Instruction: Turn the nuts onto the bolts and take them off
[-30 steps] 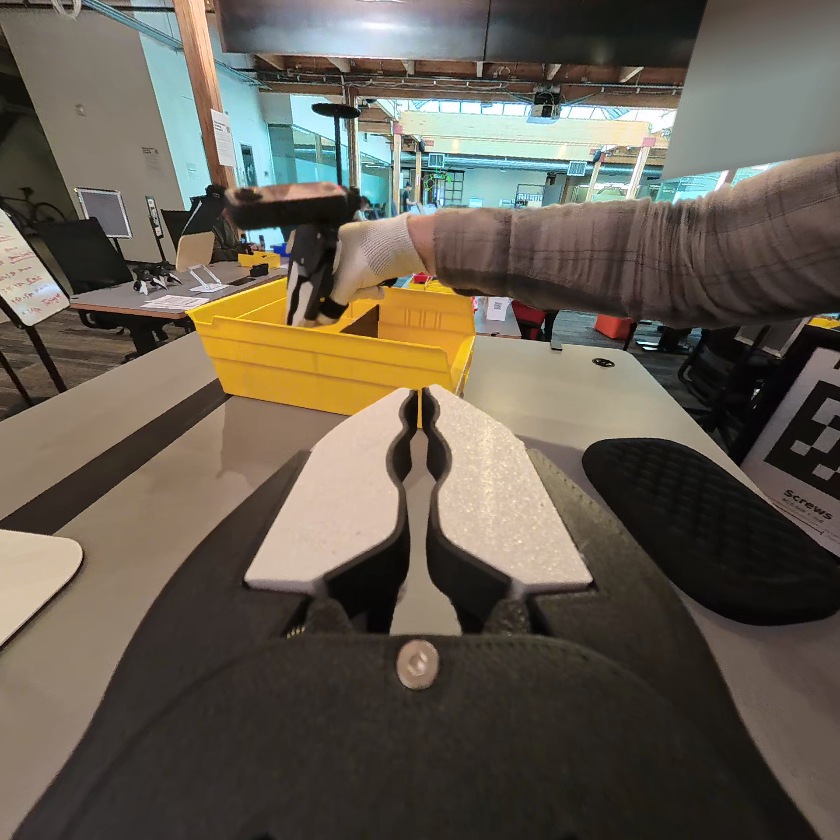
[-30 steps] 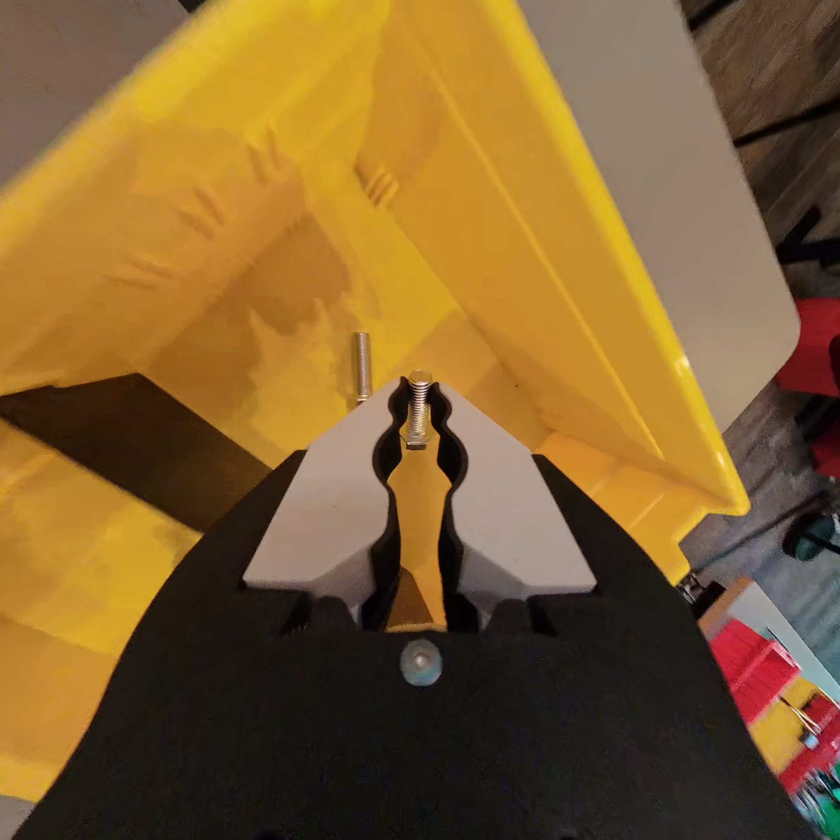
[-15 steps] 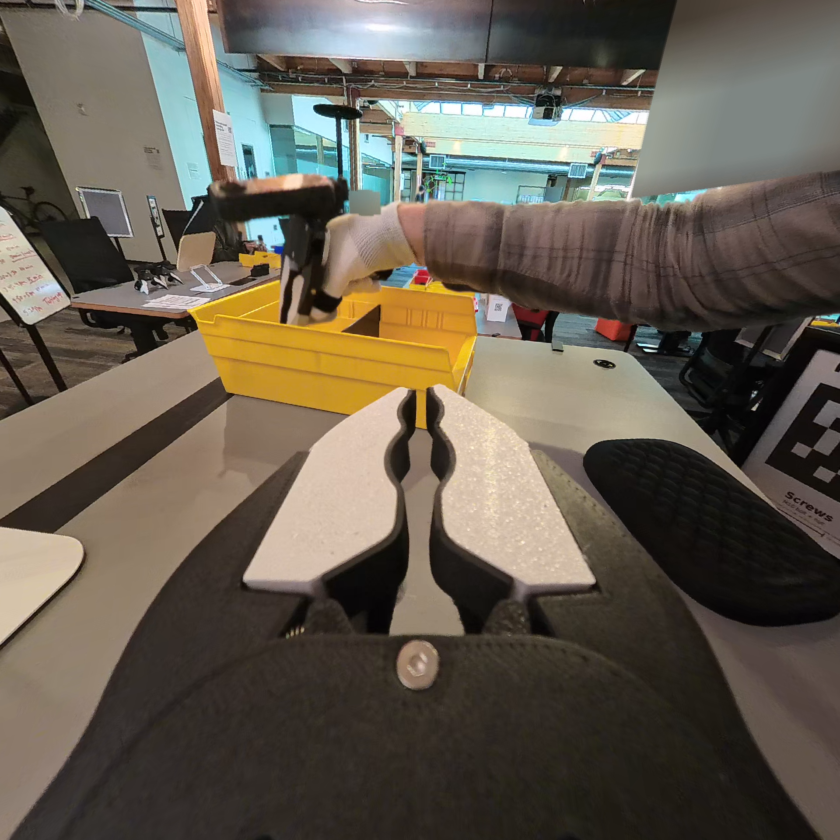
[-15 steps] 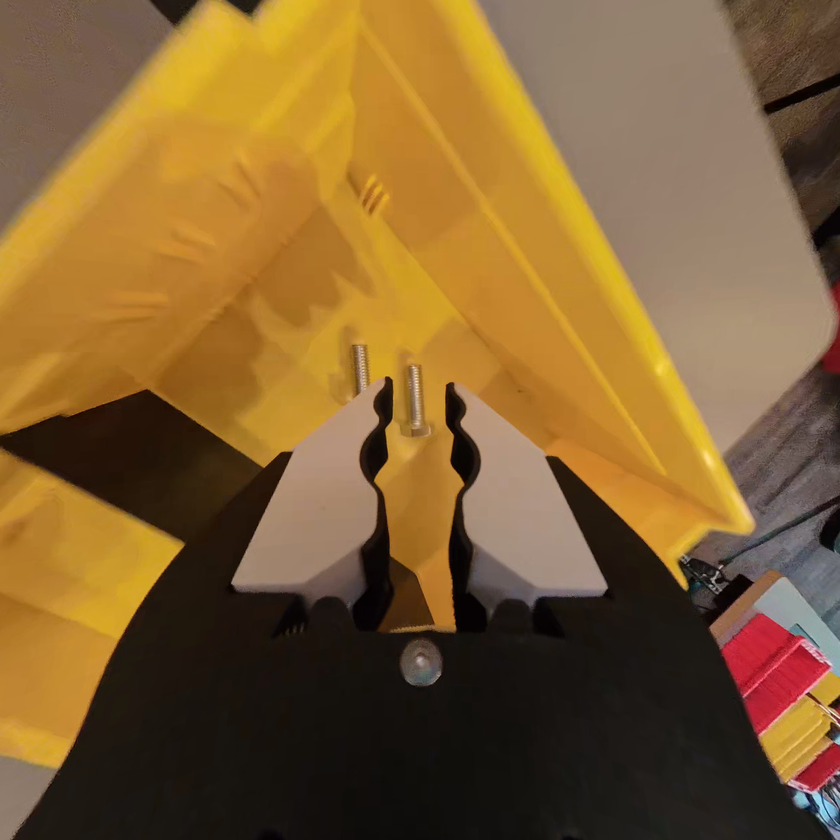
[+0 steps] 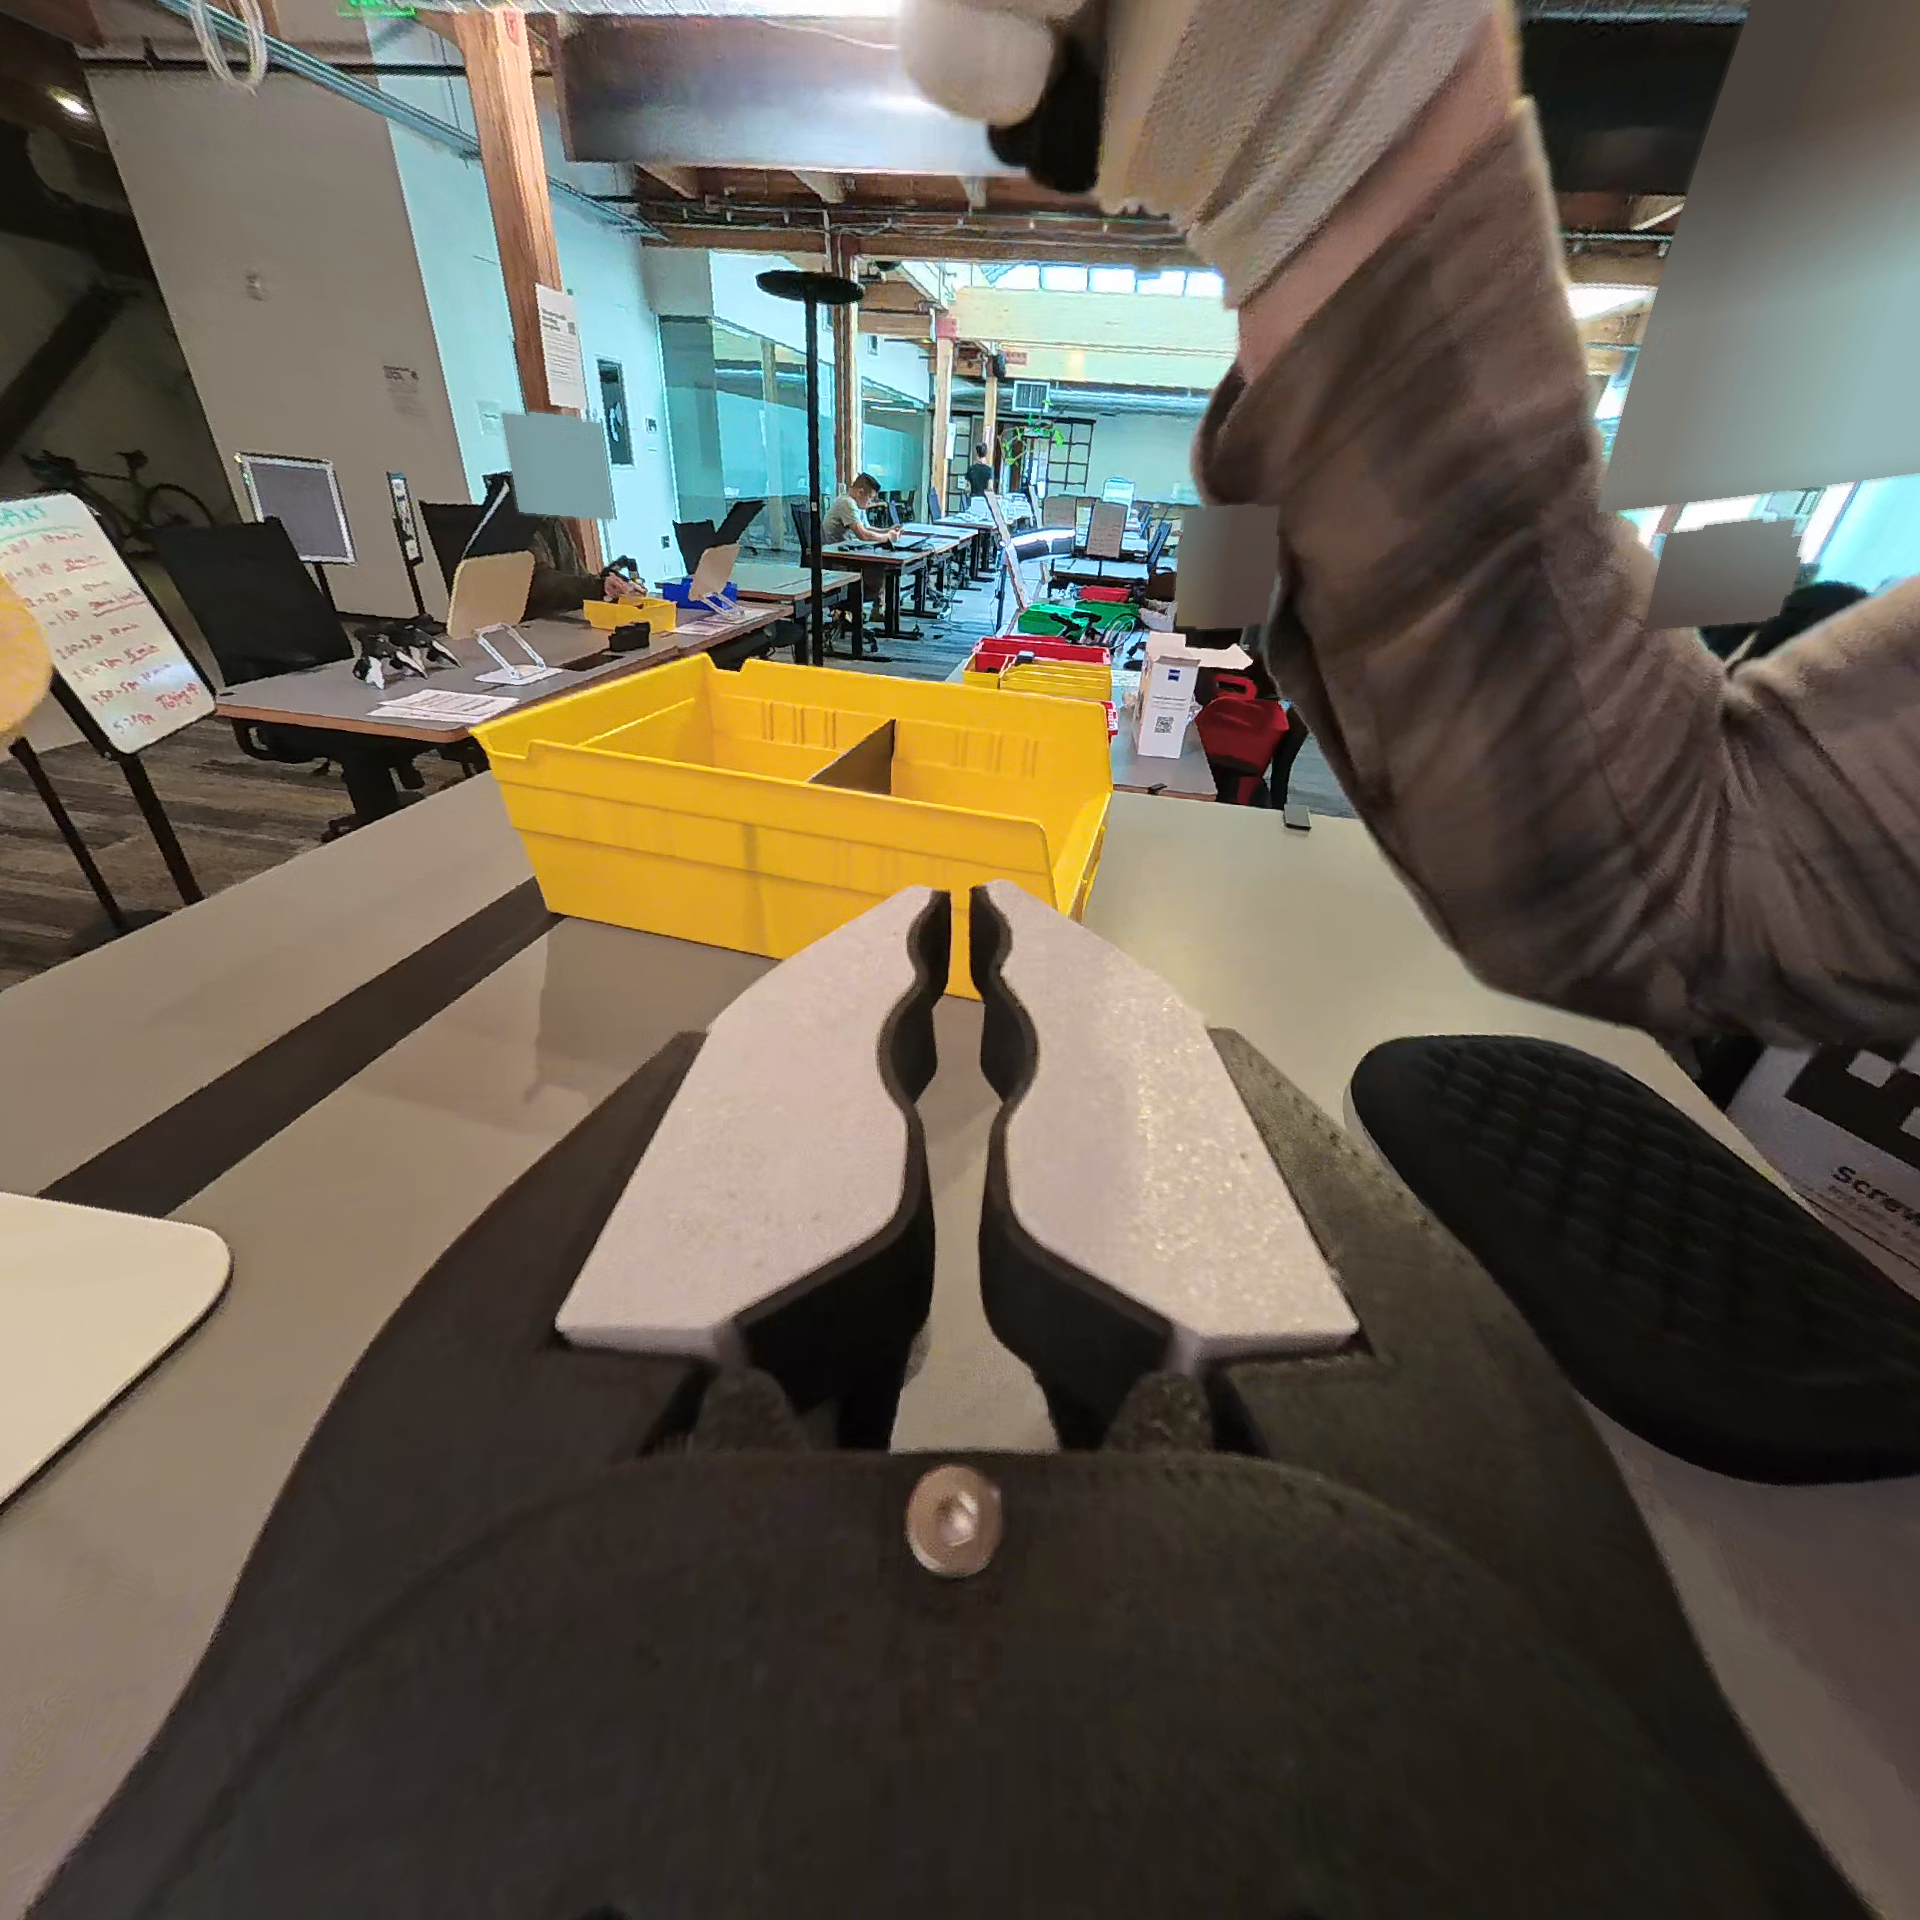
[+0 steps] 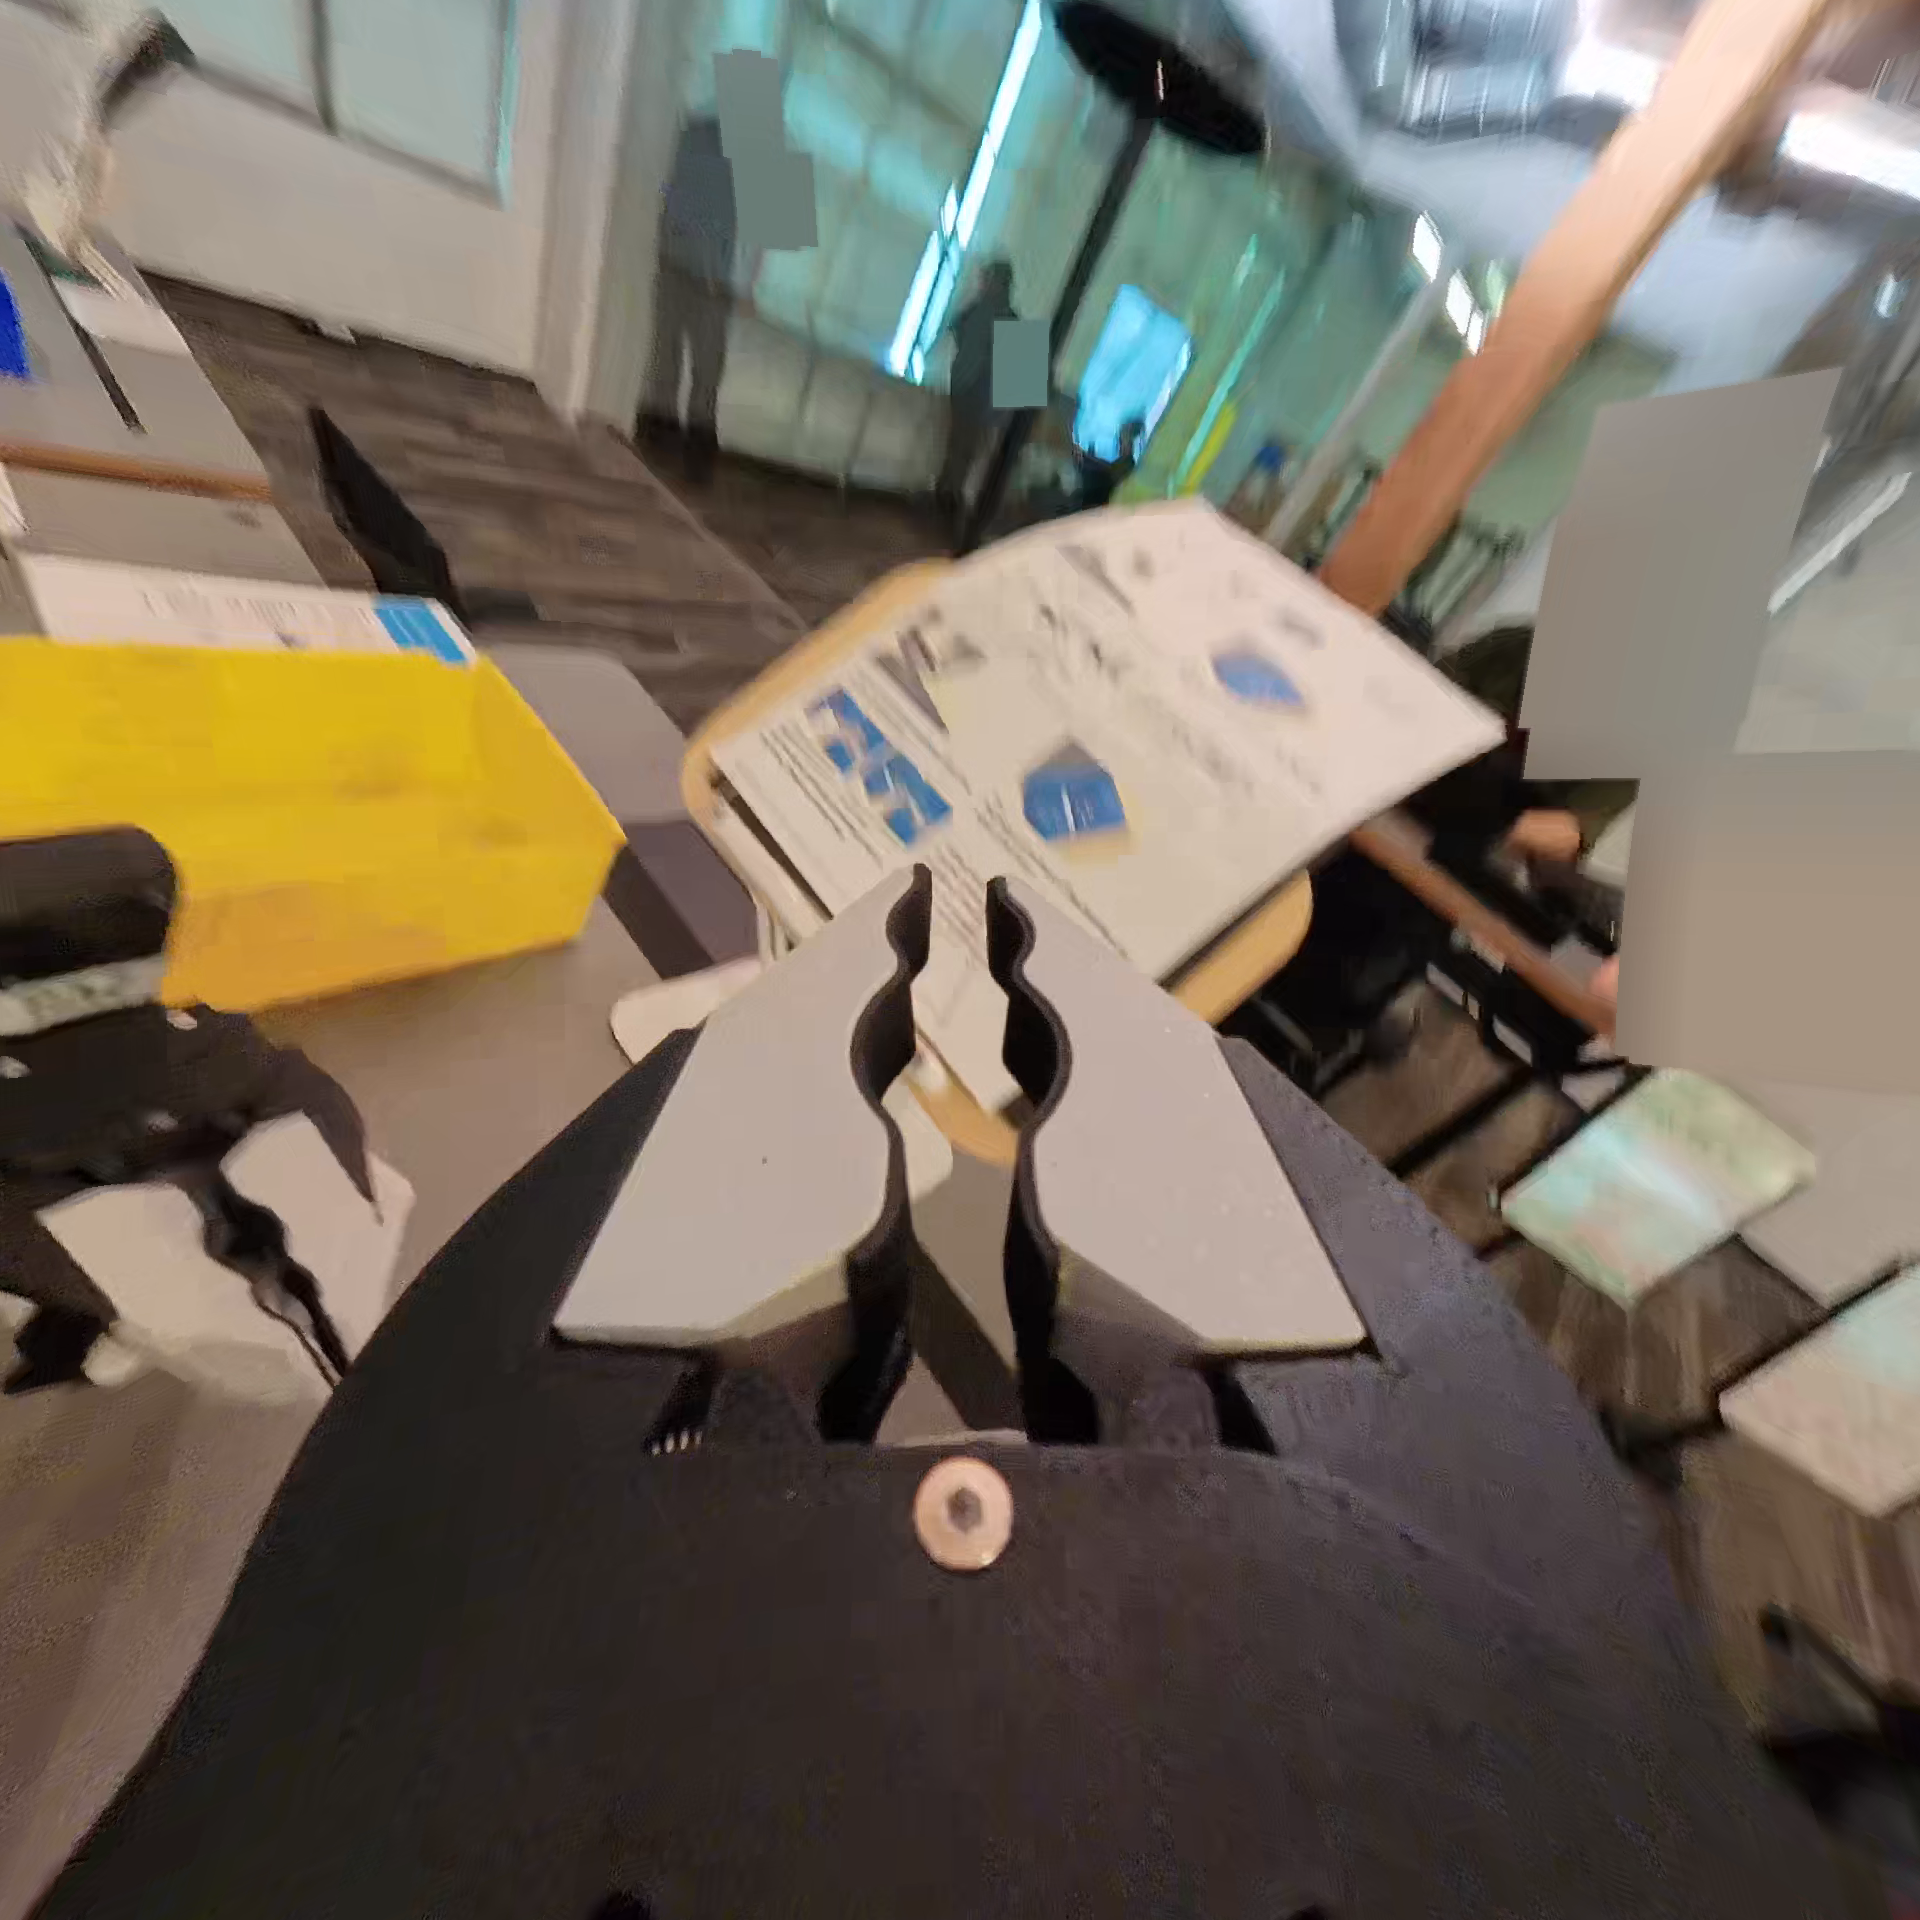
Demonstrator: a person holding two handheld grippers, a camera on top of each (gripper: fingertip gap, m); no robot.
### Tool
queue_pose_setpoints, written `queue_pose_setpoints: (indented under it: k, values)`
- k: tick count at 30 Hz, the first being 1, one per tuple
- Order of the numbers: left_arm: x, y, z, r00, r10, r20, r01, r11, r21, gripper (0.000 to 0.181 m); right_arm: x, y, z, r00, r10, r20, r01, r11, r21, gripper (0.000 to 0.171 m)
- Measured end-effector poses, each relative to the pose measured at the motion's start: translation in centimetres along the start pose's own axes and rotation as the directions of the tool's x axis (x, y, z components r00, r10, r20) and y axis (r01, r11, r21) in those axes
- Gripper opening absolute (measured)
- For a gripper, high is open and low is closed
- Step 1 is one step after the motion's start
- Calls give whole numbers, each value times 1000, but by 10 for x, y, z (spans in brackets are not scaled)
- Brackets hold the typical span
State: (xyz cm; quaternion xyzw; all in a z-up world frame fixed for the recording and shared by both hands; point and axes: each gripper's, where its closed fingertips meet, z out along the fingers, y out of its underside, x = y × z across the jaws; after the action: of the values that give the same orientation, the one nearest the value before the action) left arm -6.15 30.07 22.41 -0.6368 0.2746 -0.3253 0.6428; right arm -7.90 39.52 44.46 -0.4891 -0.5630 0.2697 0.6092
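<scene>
Left wrist view: your left claw [image 5: 960,914], nearly closed and empty, rests low over the desk [image 5: 1226,914] facing the yellow bin [image 5: 790,831]. Right wrist view: your right claw [image 6: 954,891] gapes narrowly, empty; steady it before reaching into the bin, since no bolts show

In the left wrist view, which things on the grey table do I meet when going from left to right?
White rounded board at the left edge → yellow plastic bin with a dark divider → black textured oval pad → white card with a black square pattern.
</scene>
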Motion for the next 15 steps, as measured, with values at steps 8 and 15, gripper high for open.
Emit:
queue_pose_setpoints:
  k: [8, 15]
  values:
    - [-7, -23, -8, 998, 22, 51, -24, 999, 42, 5, -54, -23, -1, 996, 54, 78, -70, 971, 228, 8]
    - [-4, -79, -26, 984, 118, 134, -125, 991, 42, 18, -48, 0, 5, 996, 56, 63, -66, 981, 182, 8]
